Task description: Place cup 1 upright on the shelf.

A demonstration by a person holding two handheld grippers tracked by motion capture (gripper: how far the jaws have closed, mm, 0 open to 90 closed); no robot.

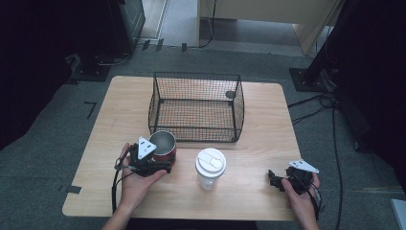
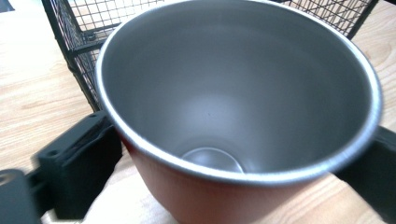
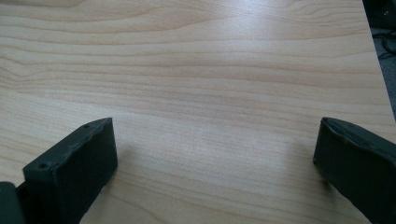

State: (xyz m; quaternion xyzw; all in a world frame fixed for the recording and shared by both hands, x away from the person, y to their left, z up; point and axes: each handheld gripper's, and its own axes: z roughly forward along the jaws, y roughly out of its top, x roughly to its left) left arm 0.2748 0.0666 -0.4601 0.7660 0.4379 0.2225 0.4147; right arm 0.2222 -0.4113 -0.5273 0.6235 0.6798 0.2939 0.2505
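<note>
A red metal cup (image 1: 163, 146) with a bare steel inside (image 2: 233, 93) stands upright on the wooden table (image 1: 258, 120), just in front of the black wire basket (image 1: 196, 108). My left gripper (image 1: 162, 160) is shut on the red cup, one black jaw on each side of its wall (image 2: 233, 154). A white cup with a lid (image 1: 210, 165) stands to the right of it, untouched. My right gripper (image 1: 274, 179) rests low near the table's front right, open, with bare wood between its jaws (image 3: 215, 144).
The wire basket (image 2: 79, 42) has nothing in it and stands at the middle back of the table. The table's right edge (image 3: 373, 56) is near my right gripper. Cables and stands lie on the grey floor around the table.
</note>
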